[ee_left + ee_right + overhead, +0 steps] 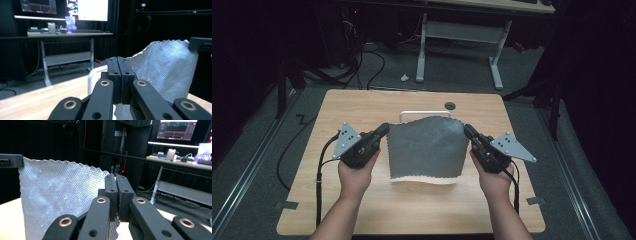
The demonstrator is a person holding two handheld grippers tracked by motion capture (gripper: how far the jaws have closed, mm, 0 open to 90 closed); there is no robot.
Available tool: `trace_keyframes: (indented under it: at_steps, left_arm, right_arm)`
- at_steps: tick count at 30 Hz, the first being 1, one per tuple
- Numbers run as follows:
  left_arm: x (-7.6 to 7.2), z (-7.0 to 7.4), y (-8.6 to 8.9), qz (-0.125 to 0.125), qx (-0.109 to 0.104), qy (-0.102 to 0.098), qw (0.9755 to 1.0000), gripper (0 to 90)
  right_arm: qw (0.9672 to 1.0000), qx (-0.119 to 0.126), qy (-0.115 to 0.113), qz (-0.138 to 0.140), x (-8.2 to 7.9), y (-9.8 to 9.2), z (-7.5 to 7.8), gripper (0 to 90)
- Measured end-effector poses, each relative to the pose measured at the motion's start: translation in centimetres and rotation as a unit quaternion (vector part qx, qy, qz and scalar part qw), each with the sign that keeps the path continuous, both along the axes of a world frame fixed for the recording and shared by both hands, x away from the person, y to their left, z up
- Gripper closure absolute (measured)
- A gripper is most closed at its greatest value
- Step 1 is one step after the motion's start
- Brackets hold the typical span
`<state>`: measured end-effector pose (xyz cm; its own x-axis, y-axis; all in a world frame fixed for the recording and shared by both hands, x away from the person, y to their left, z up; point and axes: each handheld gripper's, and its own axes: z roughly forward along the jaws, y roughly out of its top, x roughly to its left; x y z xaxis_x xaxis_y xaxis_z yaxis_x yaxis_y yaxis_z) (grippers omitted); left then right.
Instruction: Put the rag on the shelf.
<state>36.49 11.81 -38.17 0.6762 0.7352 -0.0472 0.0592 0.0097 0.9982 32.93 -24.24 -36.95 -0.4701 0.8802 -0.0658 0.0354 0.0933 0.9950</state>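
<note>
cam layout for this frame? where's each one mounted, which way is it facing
High view: above the person's side, looking forward-down at the table; shows forearms, left tool, right tool.
Left gripper view: on the left tool, facing the far desk.
Right gripper view: on the right tool, facing dark racks.
Shared: the grey cloth, pinched at both corners.

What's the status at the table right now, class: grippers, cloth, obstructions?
Left gripper shut on grey cloth corner. Right gripper shut on opposite corner. Cloth lifted, hanging between them. White rack behind cloth.

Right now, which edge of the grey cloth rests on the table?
The near, bottom edge of the grey cloth touches the table; both grippers hold the top corners raised.
</note>
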Motion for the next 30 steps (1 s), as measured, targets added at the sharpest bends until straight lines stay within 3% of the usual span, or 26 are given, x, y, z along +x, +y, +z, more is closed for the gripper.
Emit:
trace_keyframes:
  at_steps: [13,19,24,30]
  left_arm:
    - [1.9,1.6,0.1,0.013,0.005,-0.013,0.9998,89.7]
    - [3.7,2.4,-0.1,0.023,0.028,-0.018,0.9992,89.7]
    - [5.3,3.3,-0.2,0.018,0.035,-0.028,0.9988,89.7]
    - [7.3,4.0,-0.2,0.03,0.03,-0.018,0.9989,89.7]
  right_arm:
    - [0.9999,0.001,-0.005,-0.014,1.8,-0.2,1.9,89.3]
    - [0.9998,-0.004,0.003,-0.018,3.2,0.0,2.5,89.2]
    - [0.9998,0.002,0.006,-0.02,4.6,-0.2,3.5,89.3]
    - [0.9997,0.001,0.006,-0.023,6.5,-0.1,4.6,89.3]
